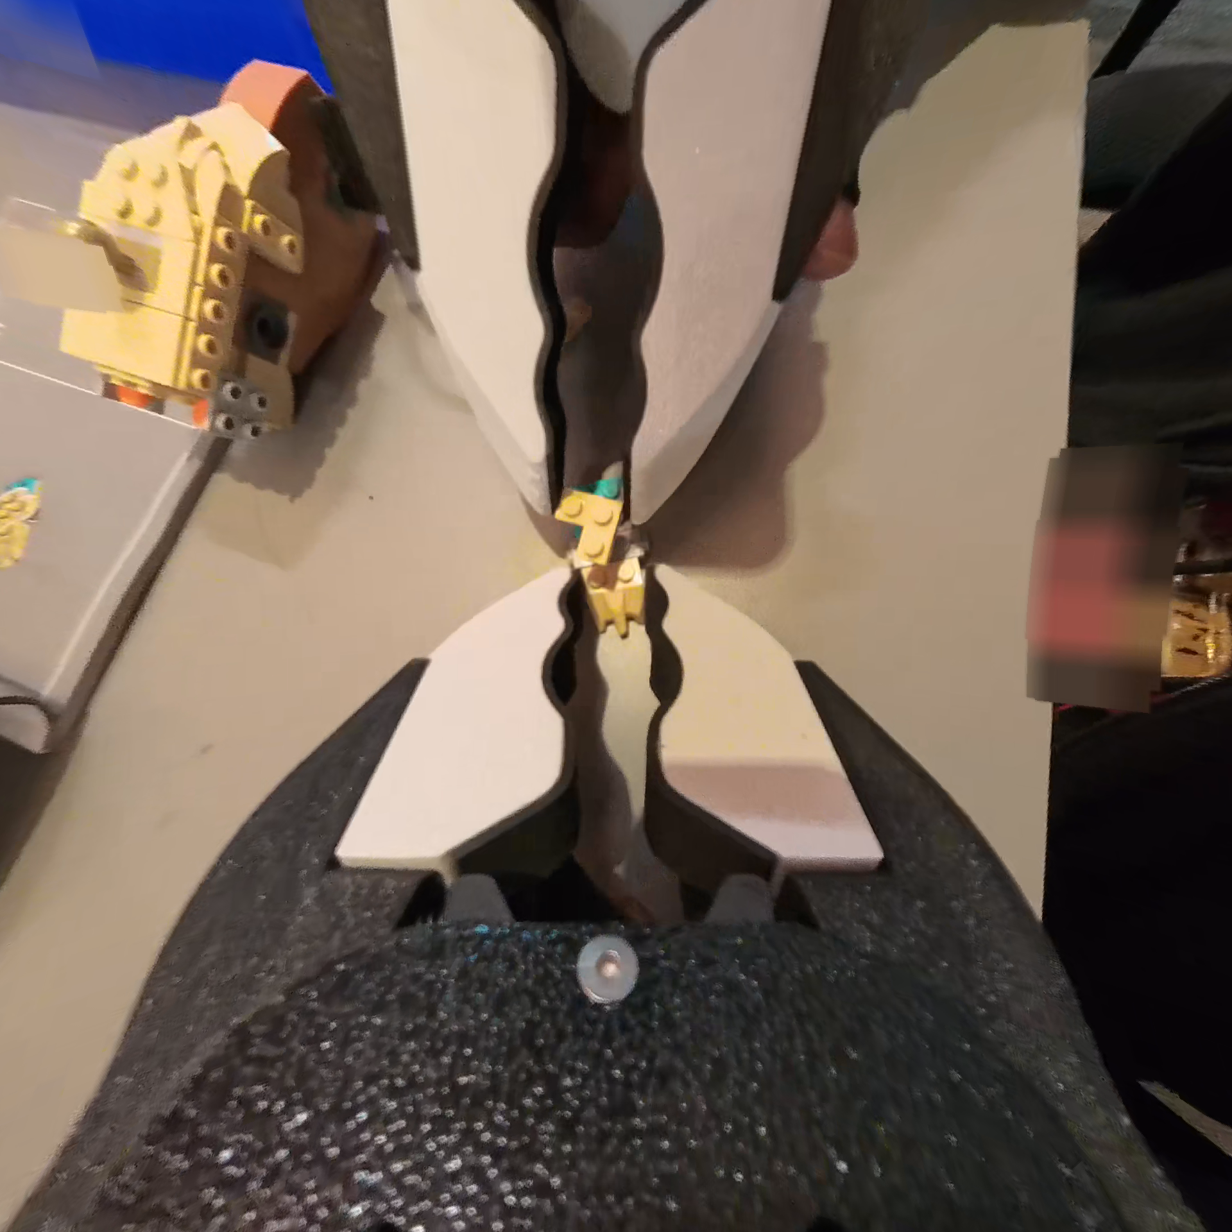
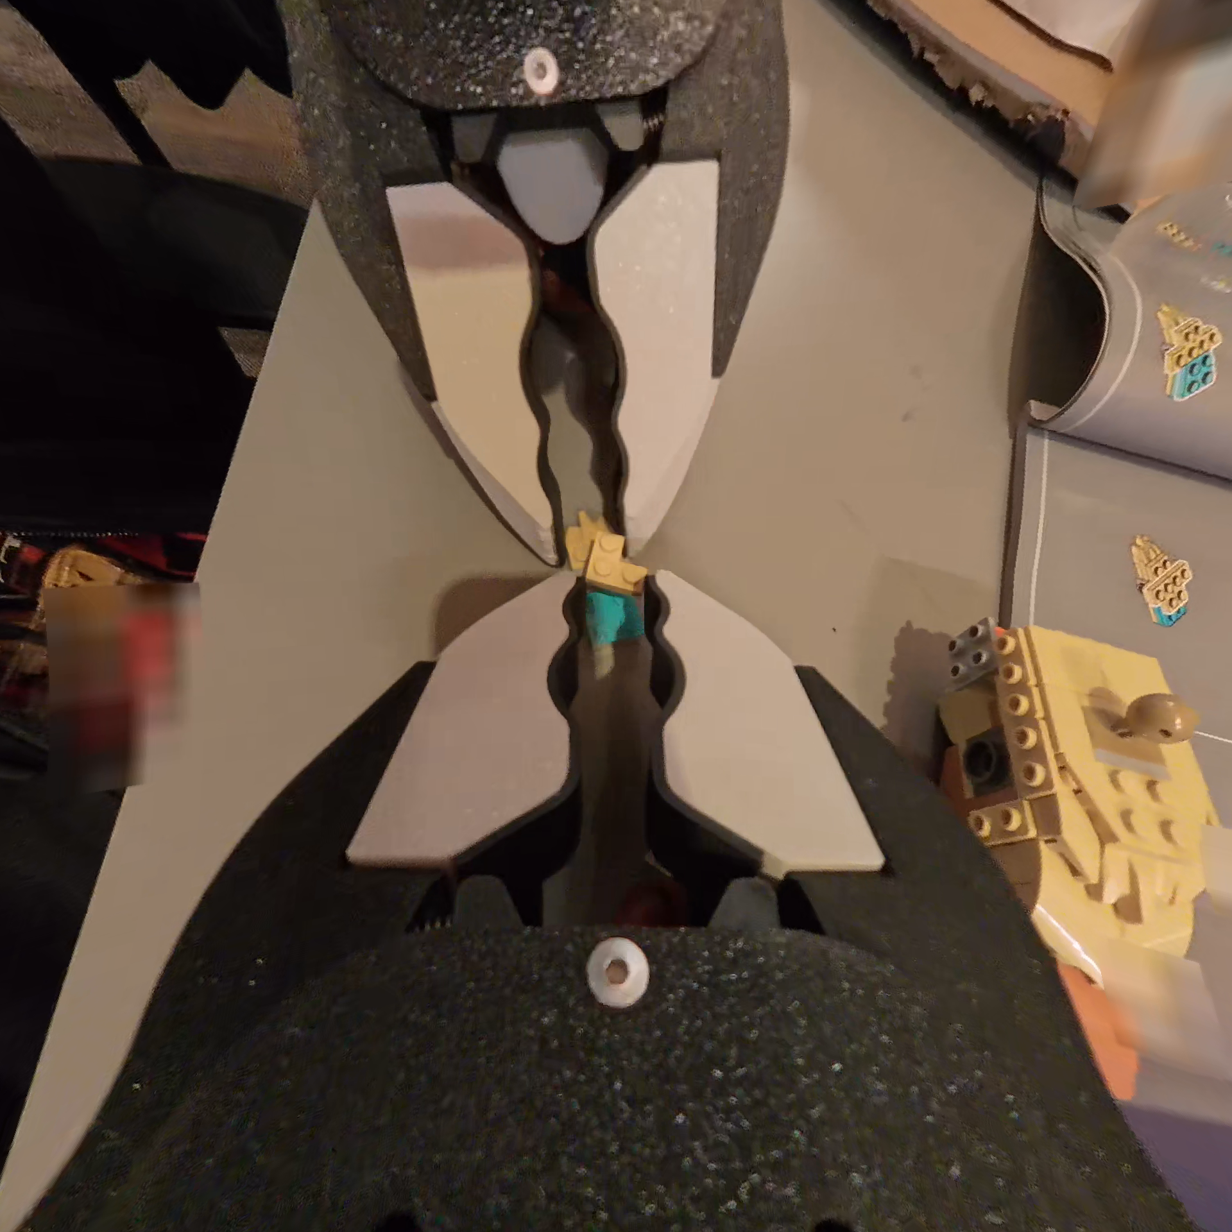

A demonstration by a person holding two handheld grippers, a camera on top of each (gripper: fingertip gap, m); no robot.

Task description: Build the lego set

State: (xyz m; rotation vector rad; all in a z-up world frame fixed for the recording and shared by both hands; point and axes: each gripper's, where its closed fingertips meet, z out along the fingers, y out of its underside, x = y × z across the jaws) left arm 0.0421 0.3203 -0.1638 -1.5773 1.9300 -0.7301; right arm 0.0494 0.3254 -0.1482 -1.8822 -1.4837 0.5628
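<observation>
a: looking at the left wrist view first, what does the left gripper hold?

b: its two pale fingers are closed narrow on a small tan lego piece, right at the tips. the right gripper comes from the top of this view, tip against tip, and it pinches a yellow l-shaped plate with a teal brick behind it. the two small pieces touch each other in the middle, above the pale table.

a: and the big model?

b: the half-built tan and brown lego model stands at the upper left, well apart from the grippers. beside it lies a grey instruction booklet, partly under the model.

a: now the right wrist view.

b: here the right gripper is at the bottom, its fingers narrow around the teal brick, with the yellow l-shaped plate on its far end. the left gripper comes down from the top, also closed on the small tan lego piece. the pieces meet between the four tips.

a: where is the model in this view?

b: the tan and brown lego model is at the right, near the right gripper but not touching it, with the instruction booklet behind it. if the small pieces are already joined firm, i cannot tell.
</observation>
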